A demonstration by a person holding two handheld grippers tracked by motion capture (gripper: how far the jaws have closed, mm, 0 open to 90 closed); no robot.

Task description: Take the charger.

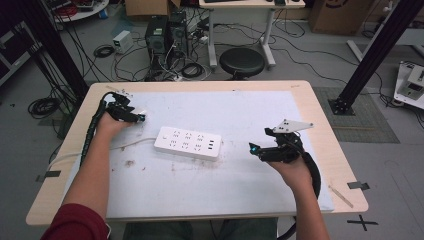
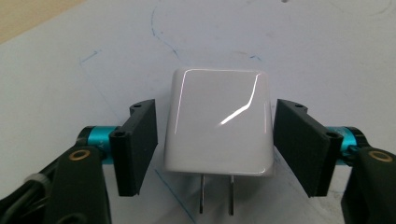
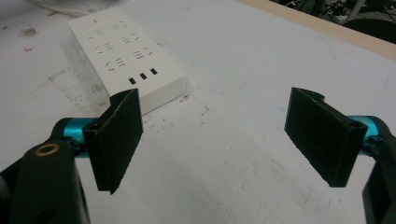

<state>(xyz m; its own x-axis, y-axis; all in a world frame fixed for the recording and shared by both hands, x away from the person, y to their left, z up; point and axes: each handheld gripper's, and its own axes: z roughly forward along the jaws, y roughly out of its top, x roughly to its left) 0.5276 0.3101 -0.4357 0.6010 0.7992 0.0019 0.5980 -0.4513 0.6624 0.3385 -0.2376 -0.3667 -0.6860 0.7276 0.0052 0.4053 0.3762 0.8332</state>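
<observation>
A glossy white plug adapter (image 2: 218, 123) lies flat on the white mat, its two metal prongs (image 2: 215, 193) pointing back toward the left gripper's camera. My left gripper (image 2: 215, 140) straddles it, jaws open; a thin gap shows at the left pad (image 2: 137, 144), and the right pad (image 2: 303, 144) sits almost against it. In the high view that gripper (image 1: 140, 118) is at the table's left, with a bit of the adapter (image 1: 142, 113) at its tip. A white power strip (image 1: 187, 142) (image 3: 126, 56) lies mid-table. My right gripper (image 1: 253, 148) (image 3: 215, 135) stands open and empty to the strip's right.
The strip's white cable (image 1: 127, 145) runs left toward the table edge. A stained white mat (image 1: 210, 185) covers the wooden table (image 1: 320, 115). Beyond the far edge are a black stool (image 1: 242, 61), computer cases and floor cables.
</observation>
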